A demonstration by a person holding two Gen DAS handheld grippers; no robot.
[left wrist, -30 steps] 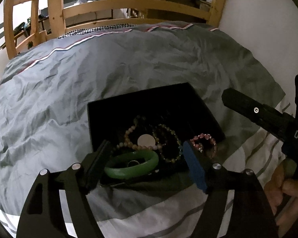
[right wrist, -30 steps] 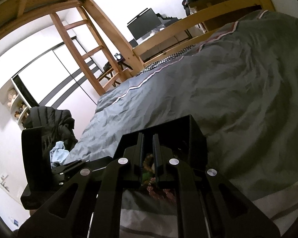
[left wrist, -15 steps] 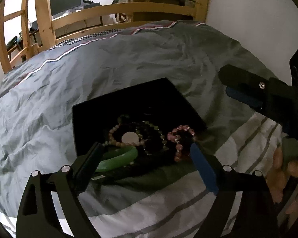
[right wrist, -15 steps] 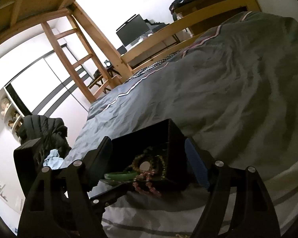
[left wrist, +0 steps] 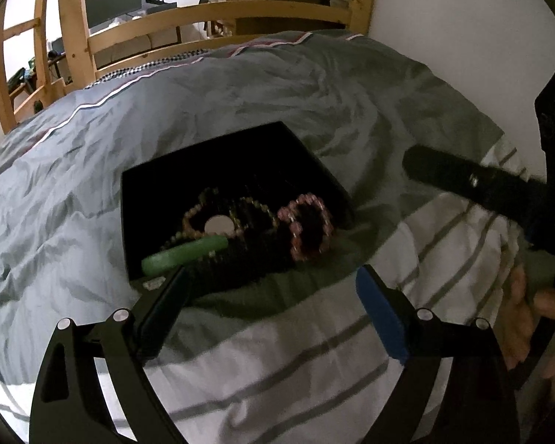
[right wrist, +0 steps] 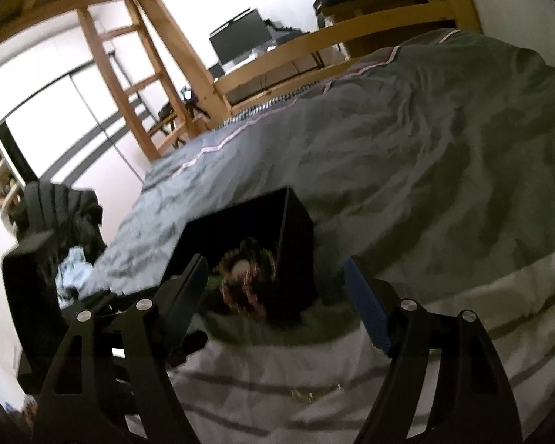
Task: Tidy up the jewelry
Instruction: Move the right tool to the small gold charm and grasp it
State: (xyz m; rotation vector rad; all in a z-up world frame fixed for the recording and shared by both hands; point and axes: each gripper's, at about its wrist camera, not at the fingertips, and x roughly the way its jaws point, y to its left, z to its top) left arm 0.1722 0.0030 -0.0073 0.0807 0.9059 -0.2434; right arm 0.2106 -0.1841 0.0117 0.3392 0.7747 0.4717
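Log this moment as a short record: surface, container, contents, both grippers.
surface: grey duvet on a wooden-framed bed
container: black box, open
contents: green bangle, pink bead bracelet at the near edge, other bead strands behind
left gripper: jaws open, nothing between
right gripper: jaws open, nothing gripped

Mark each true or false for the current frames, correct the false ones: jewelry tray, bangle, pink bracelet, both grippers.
1. The black tray sits on the grey duvet. True.
2. The green bangle is clamped in the left gripper. False: its jaws stand apart with nothing between them; the bangle lies at the tray's near edge.
3. The pink bead bracelet lies at the tray's right near corner. True.
4. The right gripper is shut. False: its jaws stand wide, nothing between them.
5. The tray is empty. False: beaded bracelets lie in it.
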